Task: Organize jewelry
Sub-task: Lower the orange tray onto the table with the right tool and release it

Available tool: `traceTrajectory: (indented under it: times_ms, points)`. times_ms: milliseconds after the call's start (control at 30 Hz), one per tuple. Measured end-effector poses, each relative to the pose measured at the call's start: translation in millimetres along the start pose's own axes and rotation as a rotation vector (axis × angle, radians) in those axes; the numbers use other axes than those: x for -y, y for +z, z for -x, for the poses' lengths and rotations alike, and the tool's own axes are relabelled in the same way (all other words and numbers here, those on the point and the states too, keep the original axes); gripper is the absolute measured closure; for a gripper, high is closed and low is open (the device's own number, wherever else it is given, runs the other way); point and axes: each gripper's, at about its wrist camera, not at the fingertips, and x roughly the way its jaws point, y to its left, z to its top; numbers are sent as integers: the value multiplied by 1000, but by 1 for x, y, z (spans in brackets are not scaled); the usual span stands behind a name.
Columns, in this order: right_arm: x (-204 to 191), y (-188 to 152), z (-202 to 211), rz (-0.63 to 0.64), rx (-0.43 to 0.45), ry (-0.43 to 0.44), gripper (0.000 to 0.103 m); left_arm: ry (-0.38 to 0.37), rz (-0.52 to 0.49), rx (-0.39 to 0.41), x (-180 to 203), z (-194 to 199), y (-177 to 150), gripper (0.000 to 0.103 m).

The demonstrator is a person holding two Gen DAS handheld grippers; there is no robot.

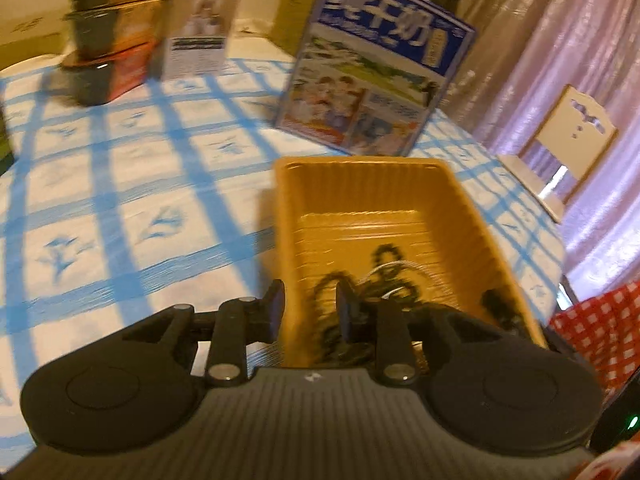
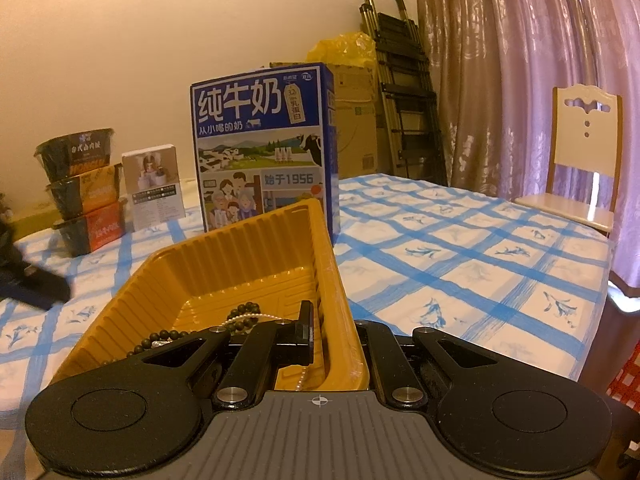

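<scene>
Left tongs (image 1: 310,306) part-open astride tray (image 1: 460,196) wall, empty | beads (image 1: 384,272) 1 o'clock, nearer left | right tongs (image 2: 334,334) clamp rim

Jewelry in a ribbed yellow plastic tray (image 2: 224,276)

Dark beaded bracelets (image 2: 244,314) and a pearl strand (image 2: 240,319) lie tangled on the tray's floor; the tray sits on the blue-checked tabletop (image 2: 460,248), its right rim raised.

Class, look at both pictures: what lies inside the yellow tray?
Inside the yellow tray lie dark bead strings and a pearl strand. The grippers cover the near end, so more may be hidden.
</scene>
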Motion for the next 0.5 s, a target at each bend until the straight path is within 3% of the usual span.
traceTrajectory:
  times_ms: [367, 500]
  points:
    - [1, 4, -25, -32, -3, 34, 96, 111, 59, -10, -45, 27, -35, 78]
    - [13, 2, -34, -84, -31, 69, 96, 152, 53, -7, -51, 38, -45, 70]
